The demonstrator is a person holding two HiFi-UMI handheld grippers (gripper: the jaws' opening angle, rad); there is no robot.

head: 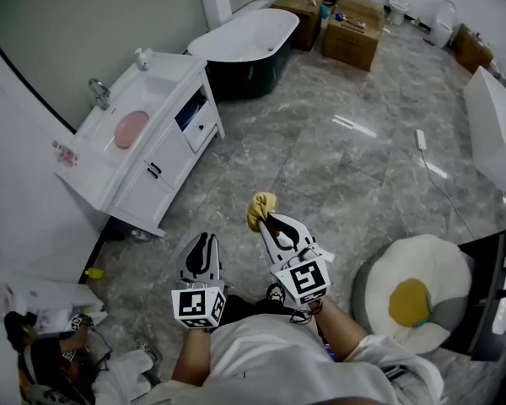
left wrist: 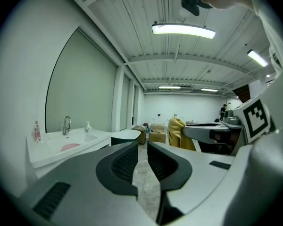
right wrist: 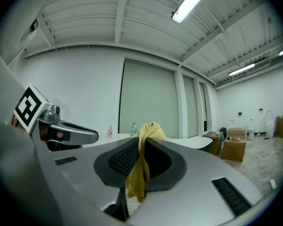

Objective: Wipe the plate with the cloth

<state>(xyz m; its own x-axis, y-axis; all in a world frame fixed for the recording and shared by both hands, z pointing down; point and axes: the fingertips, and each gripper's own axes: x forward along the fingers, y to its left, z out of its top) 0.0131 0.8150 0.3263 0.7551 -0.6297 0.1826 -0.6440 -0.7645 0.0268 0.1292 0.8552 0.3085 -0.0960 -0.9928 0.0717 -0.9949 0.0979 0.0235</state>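
A pink plate (head: pixel 131 129) lies in the basin of the white vanity (head: pixel 170 146) at the left, well away from both grippers; the left gripper view also catches the plate (left wrist: pixel 70 146). My right gripper (head: pixel 268 219) is held over the marble floor, shut on a yellow cloth (head: pixel 261 208). In the right gripper view the cloth (right wrist: pixel 149 130) bunches above the right gripper (right wrist: pixel 142 147) and hangs below it. My left gripper (head: pixel 202 241) is beside it, shut and holding nothing. In its own view the left gripper (left wrist: pixel 142 150) has its pads nearly together, and the cloth (left wrist: pixel 178 131) shows to the right.
A faucet (head: pixel 99 92) and a soap bottle (head: pixel 142 57) stand on the vanity. A white-and-black bathtub (head: pixel 246 40) and cardboard boxes (head: pixel 352 25) are further back. An egg-shaped cushion (head: pixel 417 298) is at the right, and clutter (head: pixel 46 327) lies at the lower left.
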